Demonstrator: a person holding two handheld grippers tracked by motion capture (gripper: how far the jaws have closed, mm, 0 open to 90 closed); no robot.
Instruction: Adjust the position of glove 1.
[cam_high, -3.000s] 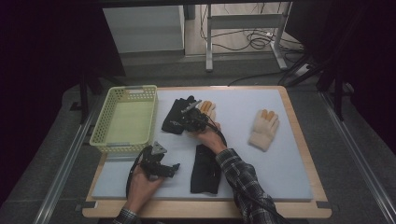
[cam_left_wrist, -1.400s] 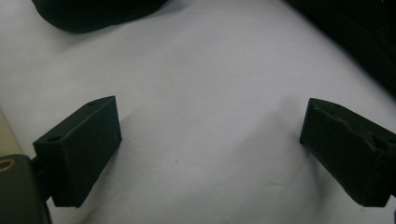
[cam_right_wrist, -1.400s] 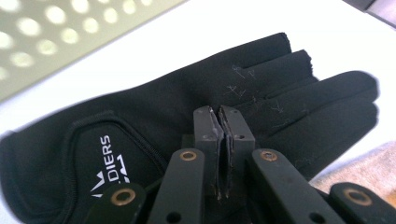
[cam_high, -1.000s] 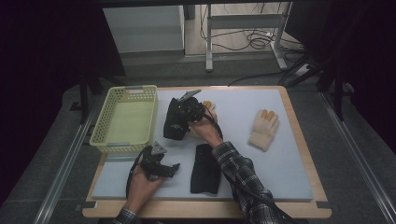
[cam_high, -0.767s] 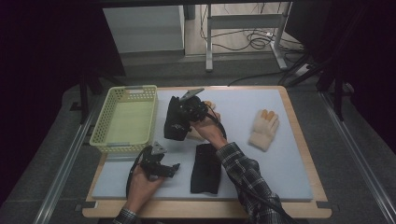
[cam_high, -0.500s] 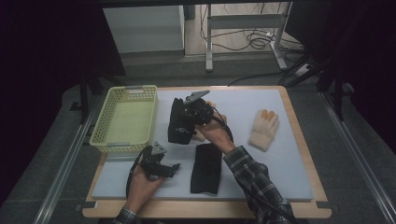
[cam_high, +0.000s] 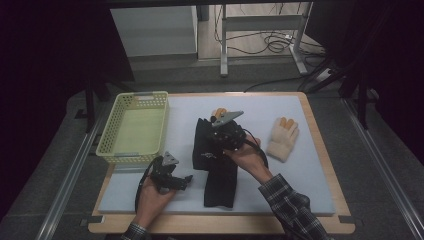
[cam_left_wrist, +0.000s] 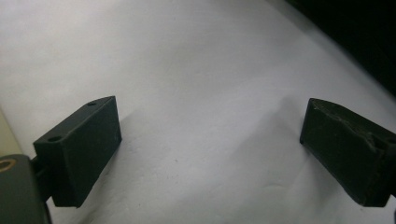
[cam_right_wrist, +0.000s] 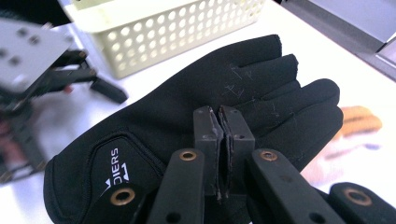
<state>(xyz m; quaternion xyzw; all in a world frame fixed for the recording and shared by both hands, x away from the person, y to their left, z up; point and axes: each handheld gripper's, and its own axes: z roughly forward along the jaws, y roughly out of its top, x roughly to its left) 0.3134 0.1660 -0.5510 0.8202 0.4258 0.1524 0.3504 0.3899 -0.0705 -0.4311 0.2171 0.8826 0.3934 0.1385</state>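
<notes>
My right gripper (cam_high: 220, 142) is shut on a black glove (cam_high: 204, 146), which hangs from it above the middle of the white mat. In the right gripper view the pads (cam_right_wrist: 208, 133) pinch a fold of the black glove (cam_right_wrist: 177, 116) near its palm. A second black glove (cam_high: 220, 182) lies flat on the mat just in front. My left gripper (cam_high: 184, 178) rests at the front left, open; in the left gripper view (cam_left_wrist: 210, 140) nothing but bare mat lies between its jaws.
A pale yellow perforated basket (cam_high: 114, 131) stands at the left of the mat, also seen as the basket (cam_right_wrist: 163, 32). A cream glove with orange fingertips (cam_high: 282, 139) lies to the right. Another orange-tipped glove (cam_high: 219, 112) peeks out behind the right gripper.
The right gripper has carried the black glove rightward and toward the person, lifting it slightly. The left gripper has kept still.
</notes>
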